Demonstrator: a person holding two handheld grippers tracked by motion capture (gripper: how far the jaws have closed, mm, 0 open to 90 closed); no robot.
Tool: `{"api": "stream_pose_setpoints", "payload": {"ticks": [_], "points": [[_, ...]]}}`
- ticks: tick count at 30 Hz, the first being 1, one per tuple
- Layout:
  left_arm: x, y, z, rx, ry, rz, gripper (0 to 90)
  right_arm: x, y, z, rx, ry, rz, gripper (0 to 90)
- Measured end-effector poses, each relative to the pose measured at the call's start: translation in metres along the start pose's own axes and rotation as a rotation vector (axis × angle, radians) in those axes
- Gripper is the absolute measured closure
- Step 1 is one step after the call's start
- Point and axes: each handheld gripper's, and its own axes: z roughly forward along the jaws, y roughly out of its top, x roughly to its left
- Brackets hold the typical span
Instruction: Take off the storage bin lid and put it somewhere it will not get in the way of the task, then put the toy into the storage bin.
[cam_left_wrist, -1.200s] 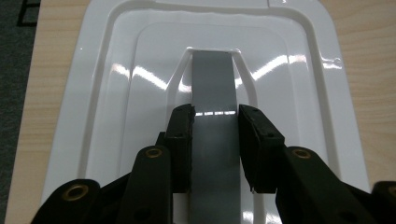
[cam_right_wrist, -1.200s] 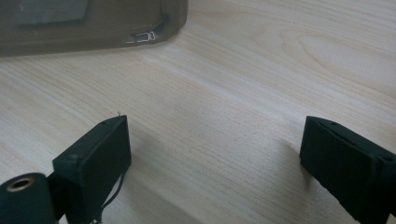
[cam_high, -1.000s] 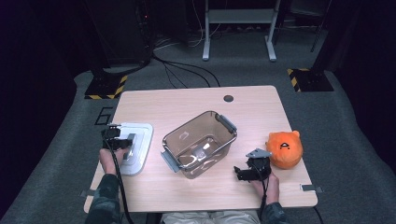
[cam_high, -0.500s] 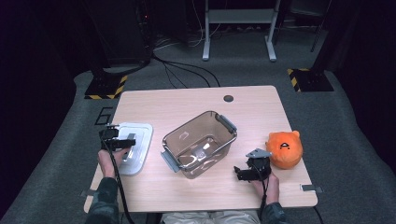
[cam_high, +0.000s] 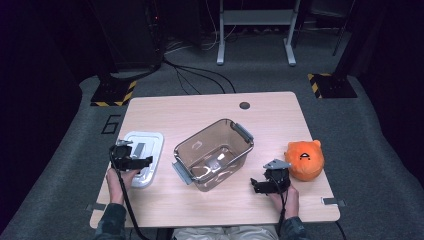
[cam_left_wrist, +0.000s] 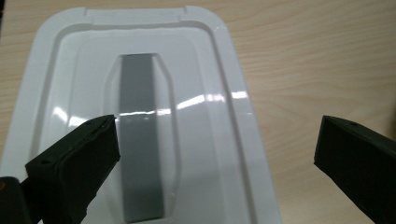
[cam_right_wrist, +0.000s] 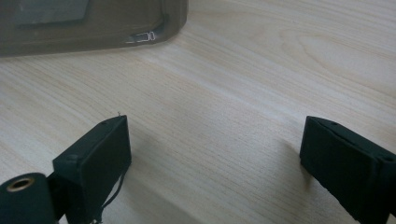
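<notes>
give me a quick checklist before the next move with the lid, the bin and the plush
1. Left gripper released: ok, jaws have just been opening, nothing pinched.
2. White lid flat on the table: ok, grey handle facing up.
3. Clear bin open and empty: ok.
4. Right gripper free: ok, jaws wide over bare wood.
5. Orange plush clear of the bin: ok, beside the right gripper.
6. Bin latches undamaged: cannot tell.

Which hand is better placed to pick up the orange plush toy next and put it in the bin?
Right. The right gripper sits open just beside the orange plush toy, while the left gripper, jaws just opened, hangs over the white lid across the clear bin.
</notes>
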Motion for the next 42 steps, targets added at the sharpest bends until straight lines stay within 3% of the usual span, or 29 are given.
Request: {"api": "stream_pose_setpoints", "payload": {"ticks": [3, 6, 13, 17, 19, 21, 29, 34, 38, 42], "points": [[-0.009, -0.007, -0.002, -0.021, -0.024, 0.025, 0.0, 0.0, 0.0, 0.0, 0.0, 0.0, 0.0, 8.1], [-0.02, -0.014, -0.005, 0.0, -0.049, 0.07, 0.0, 0.0, 0.0, 0.0, 0.0, 0.0, -0.001, 8.0], [-0.041, -0.031, -0.007, -0.017, -0.109, 0.126, 0.0, 0.0, 0.0, 0.0, 0.0, 0.001, -0.001, 8.0], [-0.052, -0.04, -0.008, -0.044, -0.152, 0.186, 0.0, 0.0, 0.0, 0.0, 0.0, 0.0, -0.001, 8.1], [-0.056, -0.044, -0.008, -0.055, -0.168, 0.197, 0.0, 0.0, 0.0, 0.0, 0.0, 0.001, -0.001, 8.0], [-0.068, -0.05, -0.008, -0.055, -0.19, 0.233, 0.0, 0.0, 0.0, 0.0, 0.001, 0.001, -0.001, 8.0], [-0.092, -0.061, 0.002, -0.01, -0.211, 0.317, 0.0, 0.0, 0.0, 0.0, 0.001, -0.002, -0.001, 8.0], [-0.102, -0.066, 0.011, 0.008, -0.215, 0.328, 0.0, 0.002, 0.0, 0.0, 0.001, -0.004, 0.007, 7.2], [-0.108, -0.069, 0.017, 0.018, -0.204, 0.339, 0.0, 0.008, 0.001, -0.004, 0.009, -0.02, -0.017, 6.4], [-0.113, -0.073, 0.021, 0.028, -0.202, 0.356, 0.0, 0.013, 0.005, -0.008, 0.011, -0.007, -0.033, 6.6]]}}
